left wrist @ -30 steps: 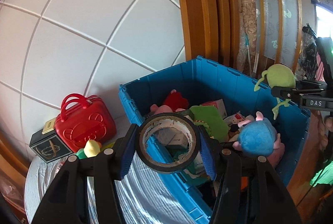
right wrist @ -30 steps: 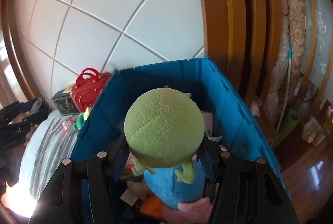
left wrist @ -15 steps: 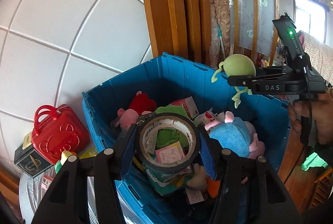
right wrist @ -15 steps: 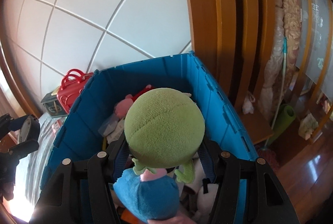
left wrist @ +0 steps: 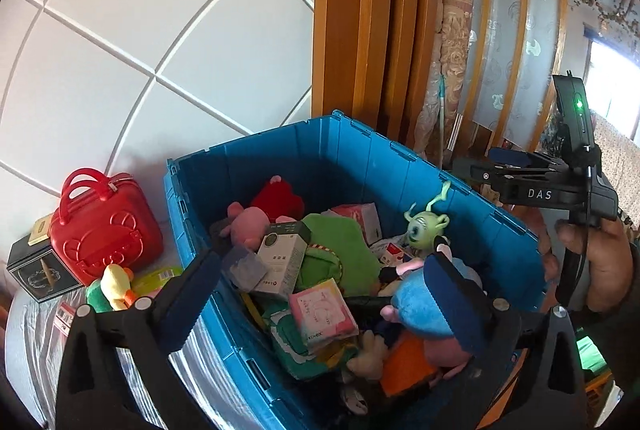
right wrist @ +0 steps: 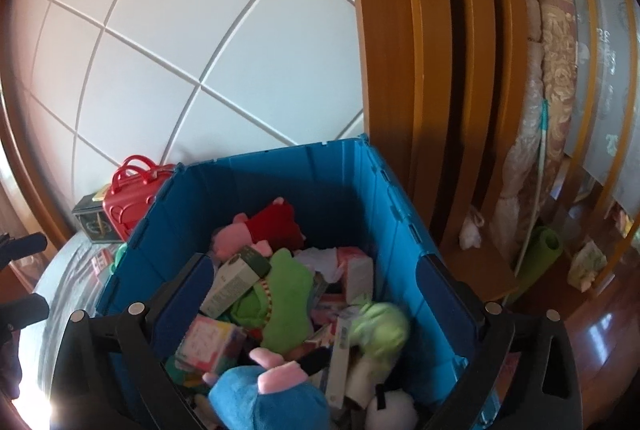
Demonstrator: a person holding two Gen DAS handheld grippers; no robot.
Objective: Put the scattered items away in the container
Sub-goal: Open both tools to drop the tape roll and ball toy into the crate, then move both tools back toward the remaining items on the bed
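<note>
Both jaws just opened wide & hold nothing now: tape gone from left gripper (left wrist: 320, 294), green toy (right wrist: 380, 324) dropped into bin (left wrist: 360, 154). Duck (left wrist: 116, 284) lies outside bin's left wall on tabletop (left wrist: 32, 334), nearer left gripper than right gripper (right wrist: 316, 298).

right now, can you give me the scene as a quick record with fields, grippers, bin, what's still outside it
left gripper: jaws wide, just opened, nothing between them
right gripper: jaws wide, just opened, nothing between them
blue bin: piled with plush toys and small boxes
green one-eyed plush: inside the bin, near its right wall
blue plush: in the bin, near side
still outside, left of the bin: red case, black box, duck plush
tape roll: not visible
</note>
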